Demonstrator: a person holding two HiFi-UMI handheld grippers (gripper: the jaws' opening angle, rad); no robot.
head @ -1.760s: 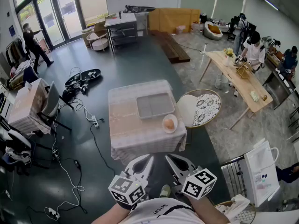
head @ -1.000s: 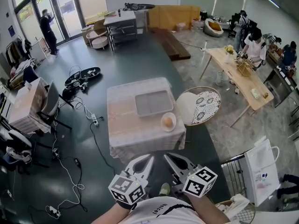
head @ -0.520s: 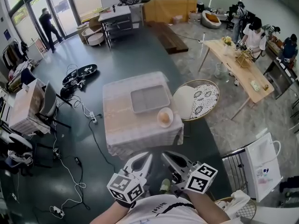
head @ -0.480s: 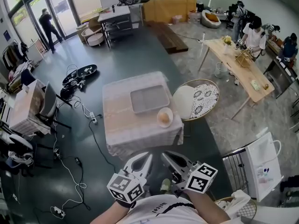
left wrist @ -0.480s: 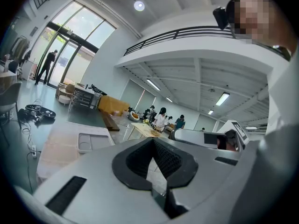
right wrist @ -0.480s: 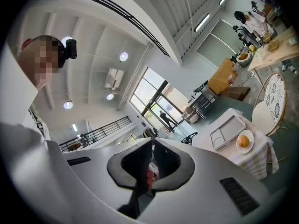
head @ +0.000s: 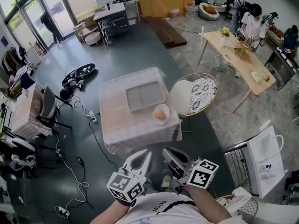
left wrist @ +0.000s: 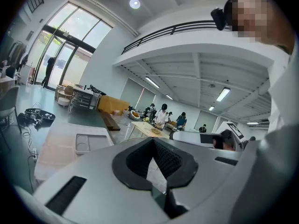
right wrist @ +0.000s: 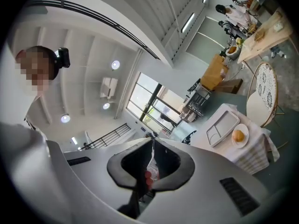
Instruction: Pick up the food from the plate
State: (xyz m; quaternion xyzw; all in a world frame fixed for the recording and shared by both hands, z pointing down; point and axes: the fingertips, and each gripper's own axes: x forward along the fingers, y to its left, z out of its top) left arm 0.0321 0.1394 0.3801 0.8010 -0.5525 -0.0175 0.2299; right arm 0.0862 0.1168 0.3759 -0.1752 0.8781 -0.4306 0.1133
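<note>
Looking steeply down, the head view shows a cloth-covered worktop (head: 122, 125) well ahead of both grippers. A grey compartment tray (head: 145, 95) lies on it. Just beside the tray's near right corner sits a white plate (head: 165, 110) holding the food (head: 160, 115), a single round orange-brown piece, possibly a bread roll; it is too small to identify. The left gripper (head: 140, 157) and right gripper (head: 168, 154) are held low, close to the person's chest, well apart from the worktop.

Left gripper view: the fingers are pressed together at the tips, gripping nothing. The tray (left wrist: 91, 143) appears beyond, at left.

Right gripper view: the fingers are pressed together, also gripping nothing. The plate (right wrist: 244, 128), with the food (right wrist: 238, 135) on it, lies beside the tray (right wrist: 222, 123).
</note>
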